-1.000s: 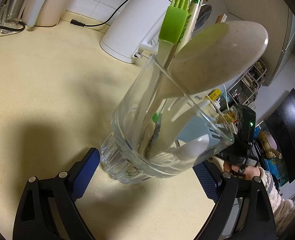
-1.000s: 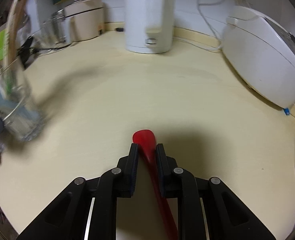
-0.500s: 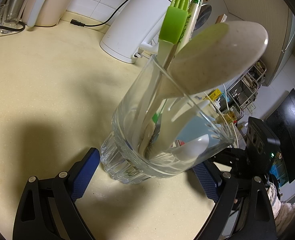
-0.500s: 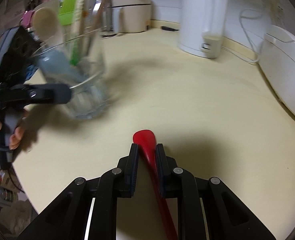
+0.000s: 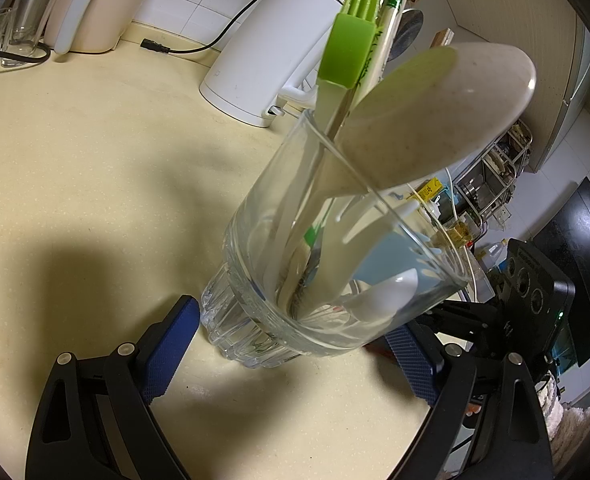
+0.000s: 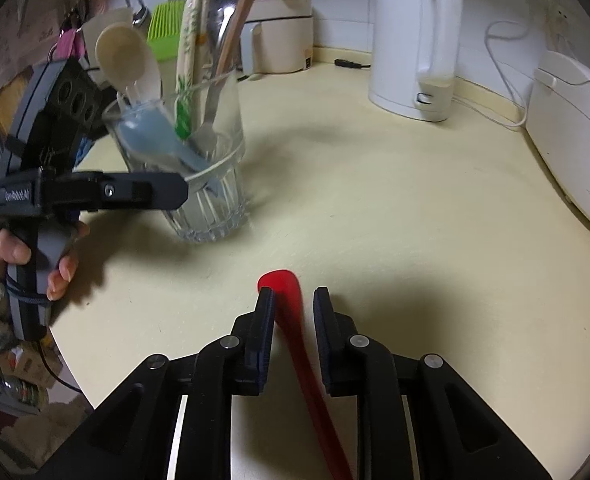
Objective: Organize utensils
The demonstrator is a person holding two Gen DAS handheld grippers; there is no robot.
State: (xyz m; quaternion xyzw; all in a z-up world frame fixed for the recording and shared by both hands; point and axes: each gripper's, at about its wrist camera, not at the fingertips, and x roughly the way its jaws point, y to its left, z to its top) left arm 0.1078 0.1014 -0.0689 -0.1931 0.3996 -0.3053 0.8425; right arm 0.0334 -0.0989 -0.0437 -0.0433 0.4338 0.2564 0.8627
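A clear glass point(image 5: 251, 312) stands on the cream counter and holds a green spatula point(image 5: 347, 52), a beige spoon point(image 5: 435, 112), a blue utensil and chopsticks. My left gripper point(image 5: 293, 322) has a blue pad against each side of the glass's base. In the right wrist view the glass point(image 6: 215, 208) is at the upper left, with one left finger point(image 6: 135, 192) across its front. My right gripper point(image 6: 293, 292) hovers over the counter to the glass's right. Its jaws are opening, and a red spoon point(image 6: 291, 320) hangs blurred between the pads, which no longer press on it.
A white kettle point(image 6: 415, 40) stands at the back with a beige cooker point(image 6: 279, 40) beside it. A white rice cooker point(image 6: 575, 140) fills the right edge. A person's hand point(image 6: 59, 268) holds the left gripper at the counter's front-left edge. Cables trail along the back wall.
The right gripper swung left toward the glass and its jaws parted, loosening the red spoon. In the left wrist view the right gripper came closer; the glass and left gripper stayed put.
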